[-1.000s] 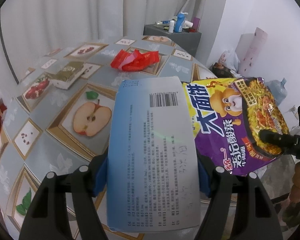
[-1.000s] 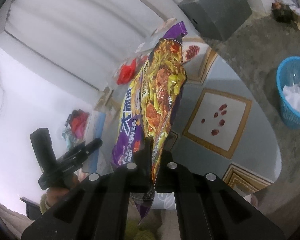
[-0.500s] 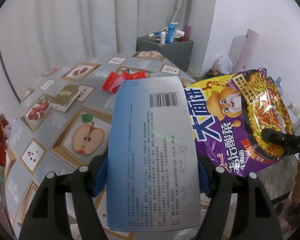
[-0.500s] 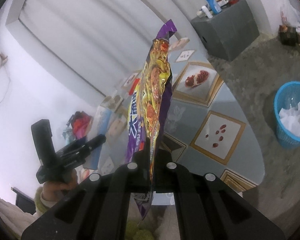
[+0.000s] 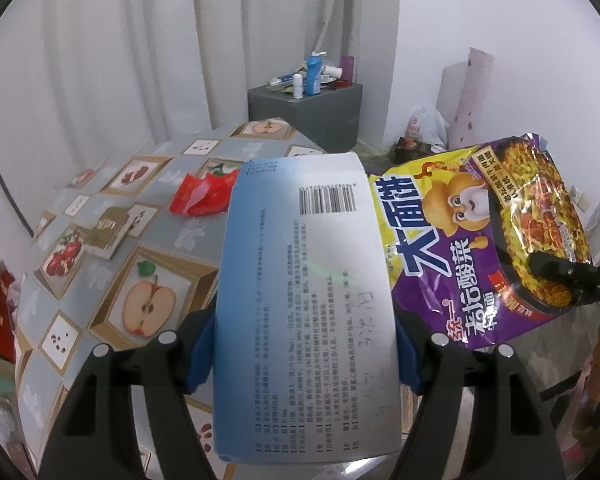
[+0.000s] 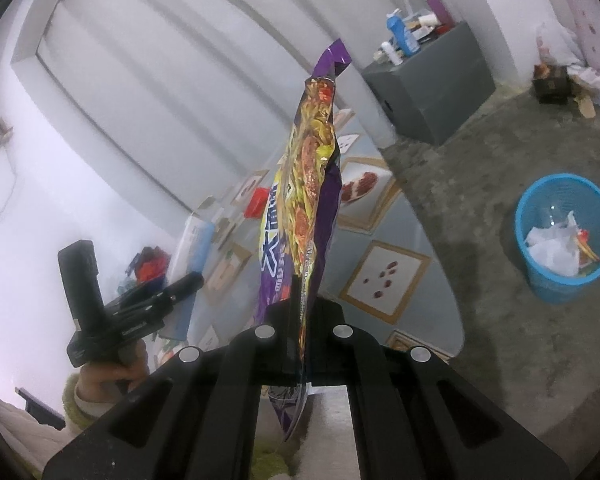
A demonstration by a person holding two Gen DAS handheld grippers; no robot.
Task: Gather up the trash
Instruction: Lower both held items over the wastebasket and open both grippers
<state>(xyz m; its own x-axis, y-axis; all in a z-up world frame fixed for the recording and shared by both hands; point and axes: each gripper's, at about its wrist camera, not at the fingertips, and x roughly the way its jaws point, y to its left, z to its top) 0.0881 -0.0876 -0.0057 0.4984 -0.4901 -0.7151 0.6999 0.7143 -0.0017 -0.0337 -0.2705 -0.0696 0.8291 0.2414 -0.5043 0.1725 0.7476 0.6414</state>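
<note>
My left gripper (image 5: 306, 346) is shut on a white and blue printed box (image 5: 304, 280), its blue pads (image 5: 200, 344) pressing both long sides. The box stands upright above the round table (image 5: 180, 240). My right gripper (image 6: 298, 312) is shut on the lower edge of a purple noodle bag (image 6: 308, 208), which stands up edge-on in front of it. In the left wrist view the bag (image 5: 472, 248) hangs just right of the box. A red wrapper (image 5: 204, 196) lies on the table behind the box. The blue waste basket (image 6: 540, 280) stands on the floor at the right, holding white paper.
A small brown and green box (image 5: 108, 232) lies on the table's left part. A grey cabinet (image 5: 304, 116) with bottles stands against the curtain beyond the table. Bags and a pink roll (image 5: 472, 96) lean in the far corner. Bare floor lies between table and basket.
Both grippers have risen and drawn back from the table, each keeping its load. The table looks smaller and lower, and the basket has slid further into the right wrist view.
</note>
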